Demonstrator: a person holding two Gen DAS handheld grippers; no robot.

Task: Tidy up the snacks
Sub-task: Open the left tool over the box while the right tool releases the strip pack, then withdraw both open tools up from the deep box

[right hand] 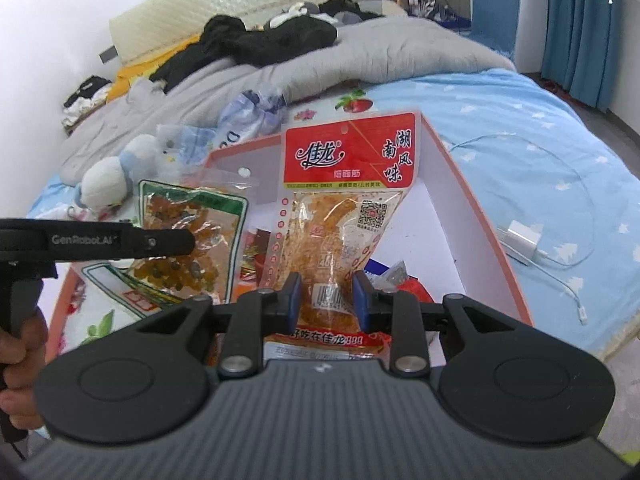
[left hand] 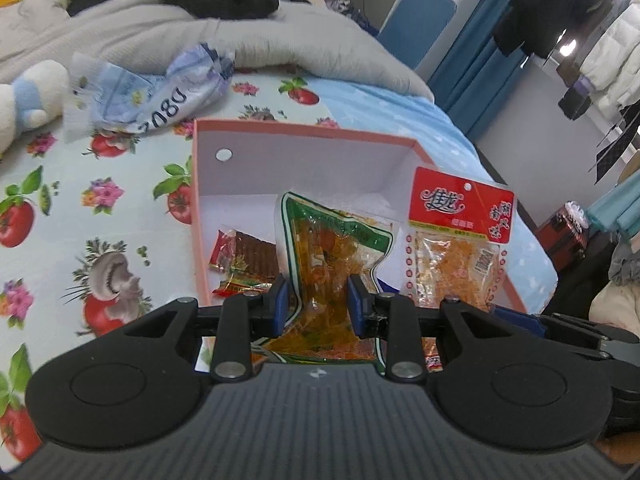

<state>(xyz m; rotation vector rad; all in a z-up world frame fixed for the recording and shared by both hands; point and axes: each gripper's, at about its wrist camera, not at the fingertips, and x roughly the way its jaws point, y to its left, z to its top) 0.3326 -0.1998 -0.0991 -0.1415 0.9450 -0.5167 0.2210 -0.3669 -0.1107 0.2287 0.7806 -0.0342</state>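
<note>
Left tongs [left hand: 316, 306] are clenching the green-edged snack pouch [left hand: 332, 240], right tongs [right hand: 326, 300] the red-topped packet [right hand: 344, 200] above the pink box [left hand: 320, 132]; both are looking light, floppy, slippery, best pinched low.

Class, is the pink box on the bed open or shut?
Open. The pink box has no lid on; its white inside shows, with a small red snack packet lying on the bottom.

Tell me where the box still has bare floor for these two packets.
Inside the pink box, the white floor is bare along the far wall and in the far left corner under the round hole. The near left holds a dark red snack pack; small wrappers crowd the near right.
</note>
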